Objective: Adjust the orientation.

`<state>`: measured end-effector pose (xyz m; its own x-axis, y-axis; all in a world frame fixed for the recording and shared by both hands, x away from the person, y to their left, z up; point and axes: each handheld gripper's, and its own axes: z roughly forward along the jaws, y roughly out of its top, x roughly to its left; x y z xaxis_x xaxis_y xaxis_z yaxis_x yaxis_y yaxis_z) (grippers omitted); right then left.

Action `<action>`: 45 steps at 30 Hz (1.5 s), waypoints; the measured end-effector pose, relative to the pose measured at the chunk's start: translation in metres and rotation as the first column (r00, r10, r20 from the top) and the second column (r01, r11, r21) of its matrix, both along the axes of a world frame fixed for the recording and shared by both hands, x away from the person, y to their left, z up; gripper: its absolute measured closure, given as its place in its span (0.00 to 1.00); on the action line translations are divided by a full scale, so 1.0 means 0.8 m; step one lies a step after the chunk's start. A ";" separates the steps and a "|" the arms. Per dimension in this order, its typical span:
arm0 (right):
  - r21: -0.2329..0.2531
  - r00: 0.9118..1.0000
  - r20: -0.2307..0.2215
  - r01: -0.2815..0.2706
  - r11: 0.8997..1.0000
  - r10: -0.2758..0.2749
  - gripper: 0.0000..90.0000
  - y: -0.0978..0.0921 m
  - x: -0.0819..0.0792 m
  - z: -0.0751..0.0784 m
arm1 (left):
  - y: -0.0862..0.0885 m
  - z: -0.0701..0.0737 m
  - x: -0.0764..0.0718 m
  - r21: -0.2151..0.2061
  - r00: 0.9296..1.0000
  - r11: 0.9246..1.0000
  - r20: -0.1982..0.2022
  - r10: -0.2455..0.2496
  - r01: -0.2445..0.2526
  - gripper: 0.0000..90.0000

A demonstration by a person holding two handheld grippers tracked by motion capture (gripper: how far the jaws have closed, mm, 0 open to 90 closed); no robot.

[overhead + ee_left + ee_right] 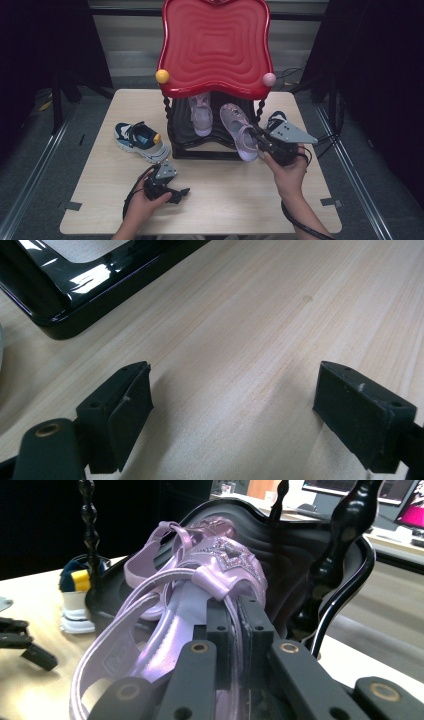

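Lilac sandal [241, 132] lies half on the black lower shelf [182, 131] of a two-tier shoe rack, its heel end hanging over the shelf's front edge at about 5 o'clock from the rack's centre; the right gripper [260, 141] has its jaws pressed together on the sandal's side strap, with only the thin strap between the pads; in the right gripper view the sandal [200, 580] shows a glittery star on its toe strap, and some raised marking on the insole near the heel is too blurred to read; no brand or writing can be made out on any shoe. A second lilac sandal [201, 112] sits on the same shelf at 11 o'clock from the first, just beside it, toe toward the person. The red top tier [215, 45] carries a yellow knob [162, 76] and a pink knob [269, 79] at its front corners. A navy, white and yellow sneaker [140, 141] stands on the table [225, 200] at 9 o'clock from the rack, close to its foot; a dark sneaker [276, 120] lies at 3 o'clock, partly hidden behind the gripper's grey plate. The left gripper [182, 192] rests low at 6 o'clock, well apart from the shoes; the left gripper view shows its jaws spread wide over bare wood, holding nothing, with the glossy black rack base [75, 295] at 11 o'clock.
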<state>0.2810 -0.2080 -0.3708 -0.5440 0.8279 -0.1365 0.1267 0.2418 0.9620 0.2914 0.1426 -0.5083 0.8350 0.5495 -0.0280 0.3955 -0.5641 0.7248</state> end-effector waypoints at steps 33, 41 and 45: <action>-0.020 0.986 0.071 0.155 0.988 -0.153 0.94 0.060 0.061 -0.002 | 0.000 0.000 0.000 0.000 1.000 1.000 0.001 -0.004 0.004 0.17; -0.021 0.975 0.071 0.215 0.976 -0.213 0.94 0.072 0.070 -0.011 | 0.000 0.000 0.000 0.003 1.000 1.000 0.004 -0.004 0.003 0.17; -0.007 0.971 0.065 0.230 0.973 -0.229 0.94 0.075 0.073 -0.015 | 0.000 0.000 0.000 0.003 1.000 1.000 0.003 -0.004 0.004 0.17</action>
